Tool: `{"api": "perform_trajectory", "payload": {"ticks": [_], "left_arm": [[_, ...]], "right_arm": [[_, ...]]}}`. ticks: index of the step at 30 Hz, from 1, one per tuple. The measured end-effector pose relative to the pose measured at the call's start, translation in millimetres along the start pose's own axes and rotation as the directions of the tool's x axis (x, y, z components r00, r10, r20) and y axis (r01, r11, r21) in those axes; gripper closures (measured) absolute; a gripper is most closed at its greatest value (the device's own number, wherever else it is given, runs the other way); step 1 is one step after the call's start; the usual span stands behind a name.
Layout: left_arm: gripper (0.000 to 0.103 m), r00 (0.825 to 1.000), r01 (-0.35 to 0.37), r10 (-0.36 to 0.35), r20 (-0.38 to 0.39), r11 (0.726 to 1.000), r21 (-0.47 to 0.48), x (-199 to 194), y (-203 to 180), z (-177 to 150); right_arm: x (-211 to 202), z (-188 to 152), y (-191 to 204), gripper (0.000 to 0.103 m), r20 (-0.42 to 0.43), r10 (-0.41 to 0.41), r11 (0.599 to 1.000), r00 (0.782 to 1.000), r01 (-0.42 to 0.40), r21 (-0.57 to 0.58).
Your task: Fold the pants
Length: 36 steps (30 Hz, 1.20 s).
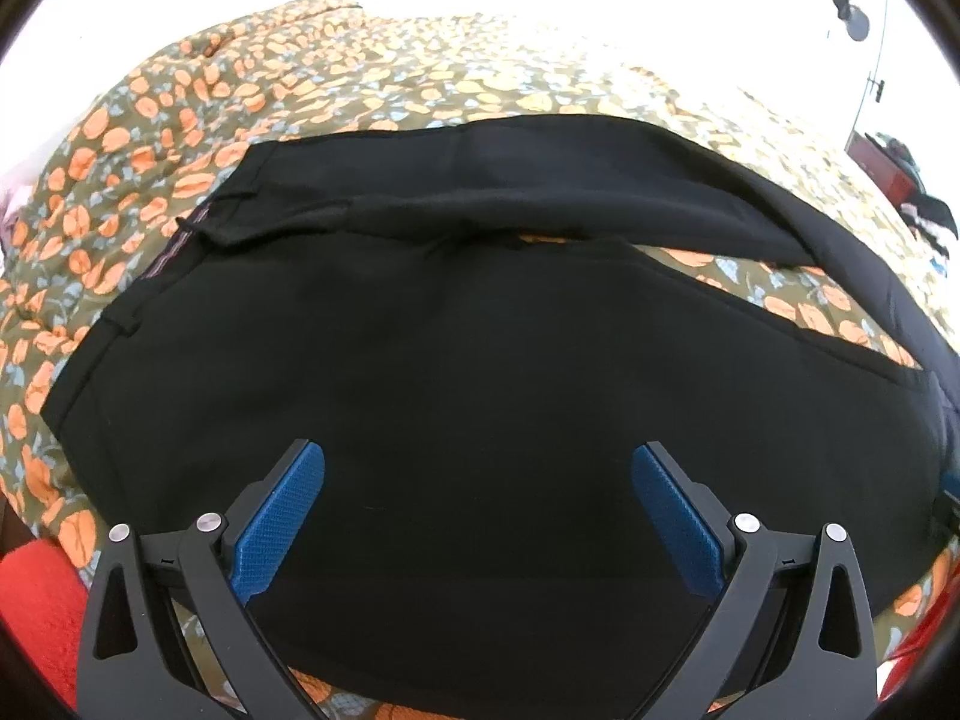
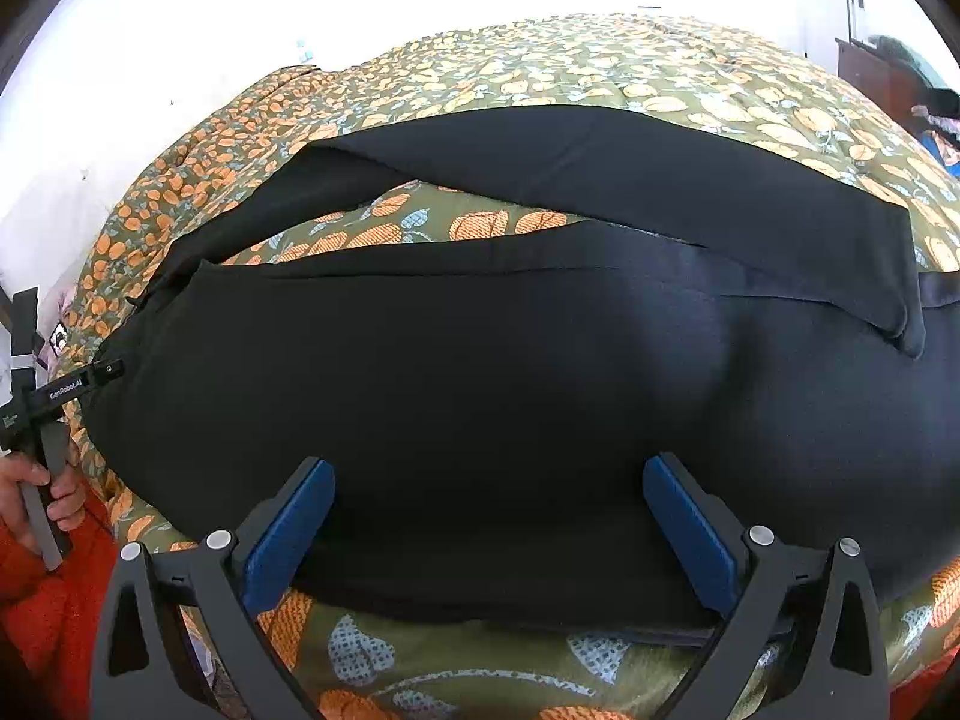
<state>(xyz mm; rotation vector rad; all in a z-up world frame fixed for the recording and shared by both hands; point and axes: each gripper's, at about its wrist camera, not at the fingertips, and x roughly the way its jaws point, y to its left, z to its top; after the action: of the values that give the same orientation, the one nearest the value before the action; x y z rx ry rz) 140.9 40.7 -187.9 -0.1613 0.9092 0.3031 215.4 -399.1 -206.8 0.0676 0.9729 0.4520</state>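
Black pants are spread flat on a bed covered by an olive quilt printed with orange flowers. The two legs are parted, with a strip of quilt seen between them. The left gripper is held above the near leg, fingers wide apart and empty. The right gripper is likewise spread, probably just above the cloth.
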Motion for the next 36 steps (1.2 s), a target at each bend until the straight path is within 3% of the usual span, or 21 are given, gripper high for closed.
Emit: {"api": "perform_trajectory", "payload": {"ticks": [20, 24, 28, 32, 36], "left_arm": [[0.001, 1.000, -0.004, 0.004, 0.012, 1.000, -0.022, -2, 6, 6], [0.001, 0.999, -0.014, 0.016, 0.038, 0.998, -0.062, -6, 18, 10], [0.001, 0.999, -0.017, 0.021, 0.046, 0.996, -0.092, -4, 29, 11], [0.001, 1.000, -0.012, 0.015, 0.027, 0.993, -0.120, 6, 33, 13], [0.001, 1.000, -0.013, 0.015, 0.015, 0.995, -0.100, 12, 28, 13]], "right_arm": [[0, 1, 0, 0.000, -0.003, -0.002, 1.000, 1.000, 0.002, -0.004], [-19, 6, -12, 0.001, 0.059, 0.055, 0.994, 0.997, -0.060, 0.087], [-46, 6, -34, 0.001, 0.163, 0.052, 0.977, 0.985, -0.083, 0.194], [-54, 7, -46, 0.001, 0.213, 0.159, 0.940, 0.964, -0.214, 0.267], [-44, 28, -65, 0.001, 0.242, 0.242, 0.868, 0.940, -0.321, 0.378]]}}
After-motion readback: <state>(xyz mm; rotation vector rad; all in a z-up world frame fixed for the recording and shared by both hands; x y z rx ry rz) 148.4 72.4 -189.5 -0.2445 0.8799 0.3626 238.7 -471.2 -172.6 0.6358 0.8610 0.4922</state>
